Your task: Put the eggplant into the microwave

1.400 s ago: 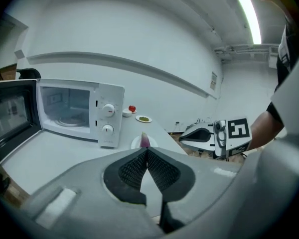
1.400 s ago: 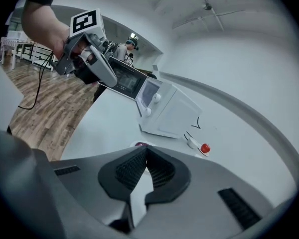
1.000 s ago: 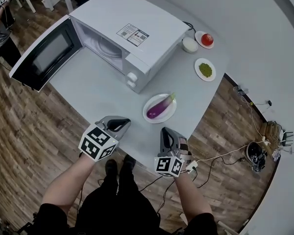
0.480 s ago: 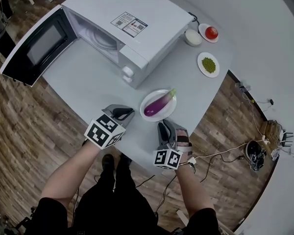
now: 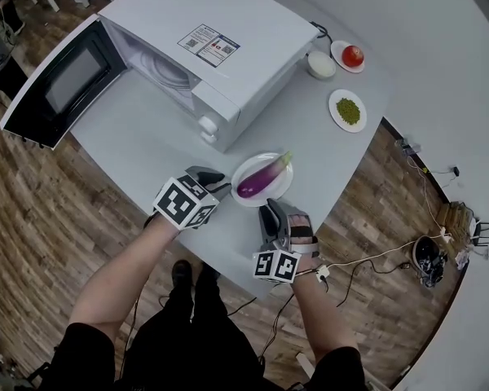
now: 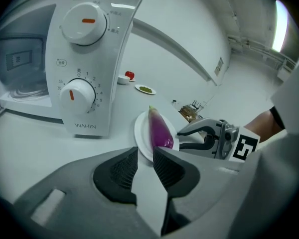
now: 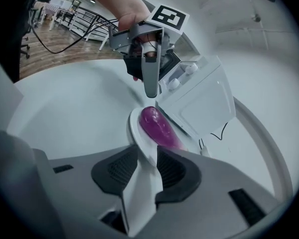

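Head view: eggplant (image 5: 261,179) lies on white plate (image 5: 279,191) on table (image 5: 147,137), near the open microwave (image 5: 220,47). Left gripper (image 5: 215,179): jaws apart, empty, just beside plate. Right gripper (image 5: 270,215): jaws have just been opening, now wide; plate's near rim at their mouth, not pinched. Eggplant prob. light-ish, firm, w/ glossy slippery skin. Best grab across the thick mid-body, not the stem.

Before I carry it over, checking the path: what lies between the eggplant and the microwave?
Nothing: in the head view only bare table separates the eggplant on its plate from the microwave.
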The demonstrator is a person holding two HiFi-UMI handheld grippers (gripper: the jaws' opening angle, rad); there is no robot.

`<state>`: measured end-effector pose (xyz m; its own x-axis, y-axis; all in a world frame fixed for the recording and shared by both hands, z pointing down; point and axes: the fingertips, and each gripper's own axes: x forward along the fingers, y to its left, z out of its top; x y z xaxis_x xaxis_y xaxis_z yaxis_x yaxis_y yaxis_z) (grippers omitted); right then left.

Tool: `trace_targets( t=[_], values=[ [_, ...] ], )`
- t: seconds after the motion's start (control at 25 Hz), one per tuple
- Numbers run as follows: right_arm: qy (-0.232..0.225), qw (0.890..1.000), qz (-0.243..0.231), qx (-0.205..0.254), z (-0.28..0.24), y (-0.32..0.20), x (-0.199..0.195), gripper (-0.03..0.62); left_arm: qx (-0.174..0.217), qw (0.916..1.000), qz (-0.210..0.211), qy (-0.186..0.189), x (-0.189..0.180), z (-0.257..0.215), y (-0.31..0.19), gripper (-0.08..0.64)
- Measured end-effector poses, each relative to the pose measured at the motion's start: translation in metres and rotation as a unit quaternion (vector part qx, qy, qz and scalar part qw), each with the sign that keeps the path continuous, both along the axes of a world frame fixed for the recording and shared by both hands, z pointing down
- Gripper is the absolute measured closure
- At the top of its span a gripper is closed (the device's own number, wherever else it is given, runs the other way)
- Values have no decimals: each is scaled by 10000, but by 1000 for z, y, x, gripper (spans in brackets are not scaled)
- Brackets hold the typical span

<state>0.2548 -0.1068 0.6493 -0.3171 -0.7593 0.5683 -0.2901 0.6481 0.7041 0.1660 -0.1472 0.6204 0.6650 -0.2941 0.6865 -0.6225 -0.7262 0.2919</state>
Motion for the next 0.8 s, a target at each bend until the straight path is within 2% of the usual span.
trace_targets(
  t=[0.16,0.24,0.36,0.52,0.8],
  values=[
    [274,9991,-227,245,1,1,-3,471,161,9991,195,-341,2,7,-4,477],
    [497,9974,-393,353,4,2,-4,493,355,9978,251,-499,1,7,-7,477],
    [824,9934,-594,535,9,4,-6,543,715,9939,340,-769,-1,3,-10,477],
    [1068,9897,-625,725,9,5,-6,548,957,9883,510,-1075,-1,5,-8,477],
    [1442,9828,-681,928,10,1,-9,557,1057,9877,456,-1053,-4,6,-5,477]
  ],
)
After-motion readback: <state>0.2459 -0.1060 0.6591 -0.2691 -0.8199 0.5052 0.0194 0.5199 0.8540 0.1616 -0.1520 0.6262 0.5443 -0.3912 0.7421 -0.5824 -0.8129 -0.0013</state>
